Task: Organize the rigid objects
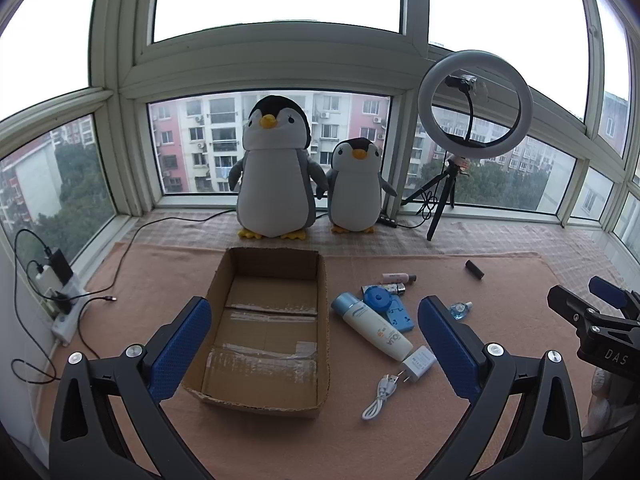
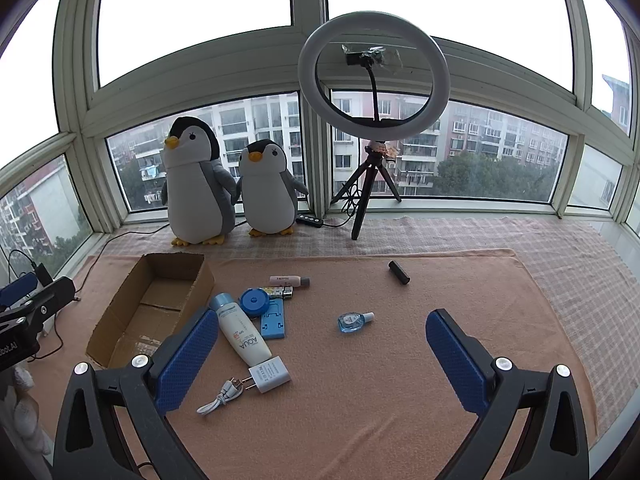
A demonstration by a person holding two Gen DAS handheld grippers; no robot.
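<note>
Your left tool [image 1: 314,344] is spread wide and holds nothing, hovering over the open cardboard box [image 1: 224,292], which sits empty on the peach-coloured mat [image 2: 380,380]. Your right tool [image 2: 322,354] is likewise wide apart and empty, above a bare stretch of the mat. The things to sort lie loose just right of the box: a white sunscreen bottle [image 2: 240,334] with a blue cap lies on its side, touching a round blue tape measure [image 2: 253,303] and a blue flat holder [image 2: 274,320]. Behind these lie a pink tube [image 2: 289,281] and a small silver-and-green item [image 2: 280,291]. Nearer you, a white charger plug [image 2: 269,374] rests beside a coiled white cable [image 2: 218,398]. A small clear blue bottle [image 2: 354,321] lies apart toward the mat's middle, and a black cylinder [image 2: 399,272] lies well apart at the far side. Two plush penguins [image 1: 276,172] and a ring light [image 2: 374,80] on a tripod stand by the window.
</note>
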